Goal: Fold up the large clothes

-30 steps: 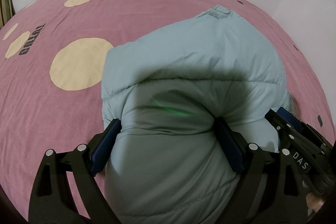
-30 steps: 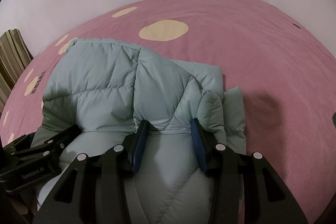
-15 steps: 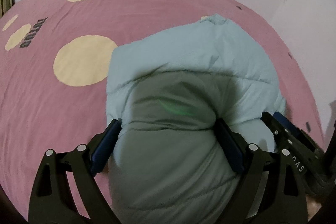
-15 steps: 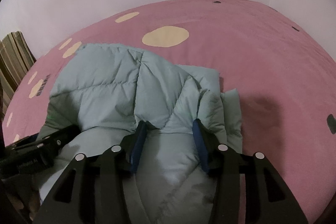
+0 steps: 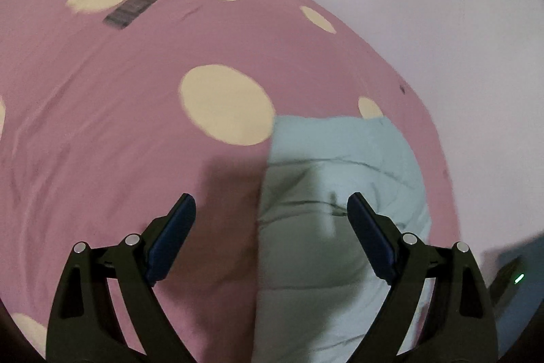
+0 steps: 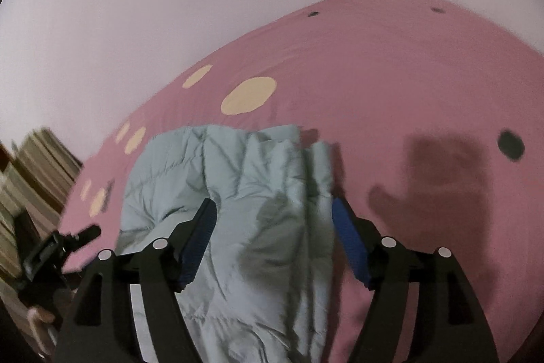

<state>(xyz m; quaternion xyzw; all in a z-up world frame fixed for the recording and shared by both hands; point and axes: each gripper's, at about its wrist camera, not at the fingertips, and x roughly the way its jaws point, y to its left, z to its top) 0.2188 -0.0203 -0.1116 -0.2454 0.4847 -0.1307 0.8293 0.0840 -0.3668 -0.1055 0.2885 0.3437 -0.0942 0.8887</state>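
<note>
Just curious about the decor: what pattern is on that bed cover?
The bed cover is pink with cream polka dots, clearest in the left wrist view.

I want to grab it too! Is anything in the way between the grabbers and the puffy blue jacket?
Nothing visible is. The pale blue quilted puffer jacket lies on the pink spotted bedsheet, right under the open left gripper and open right gripper.

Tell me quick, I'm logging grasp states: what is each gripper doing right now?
Left gripper: open, holding nothing; the puffer jacket lies below.
Right gripper: open, jaws straddling the jacket, not pinching it.
</note>
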